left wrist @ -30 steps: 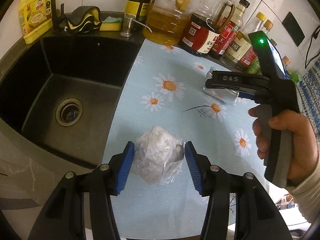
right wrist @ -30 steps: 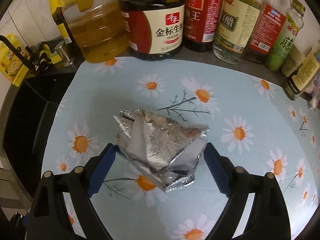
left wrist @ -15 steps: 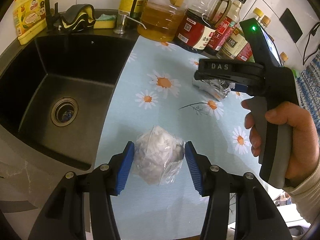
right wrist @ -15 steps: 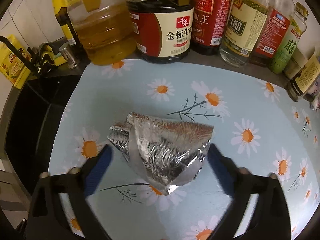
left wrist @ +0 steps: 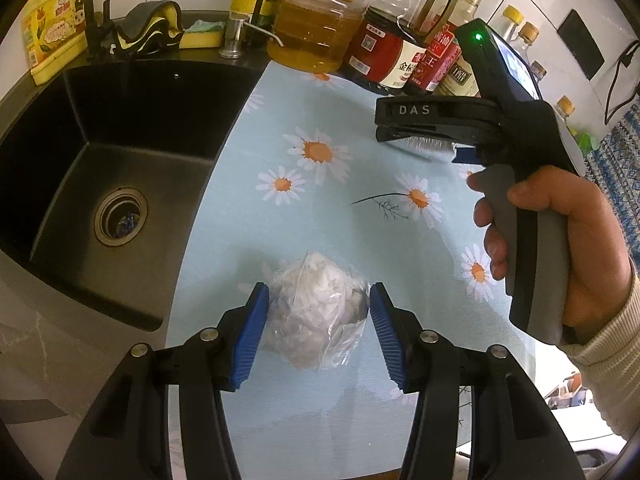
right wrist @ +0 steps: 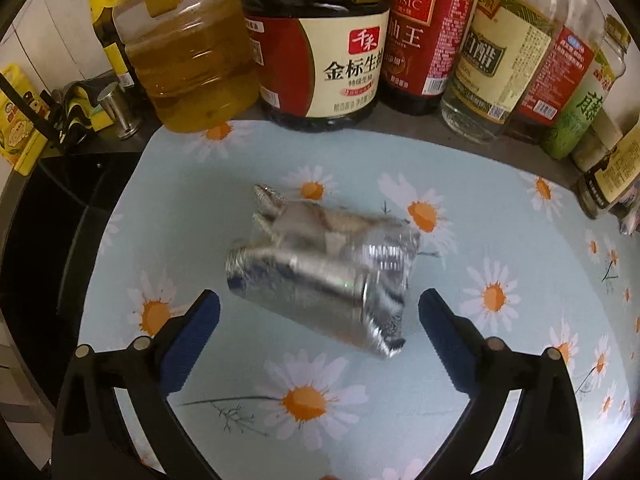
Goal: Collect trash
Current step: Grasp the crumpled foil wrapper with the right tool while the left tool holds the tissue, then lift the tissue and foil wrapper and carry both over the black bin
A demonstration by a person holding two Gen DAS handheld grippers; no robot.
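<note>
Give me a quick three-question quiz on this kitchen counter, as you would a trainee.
1. True or false: the right gripper is clamped on the foil wad.
2. What lies left of the daisy mat? A stove; B black sink; C fridge.
3. Fill in: the left gripper pinches a clear ___ of white scraps.

Key: 1 false: it is open, its jaws have just been opening, and the foil wad lies loose between them. 2 B. 3 bag.
</note>
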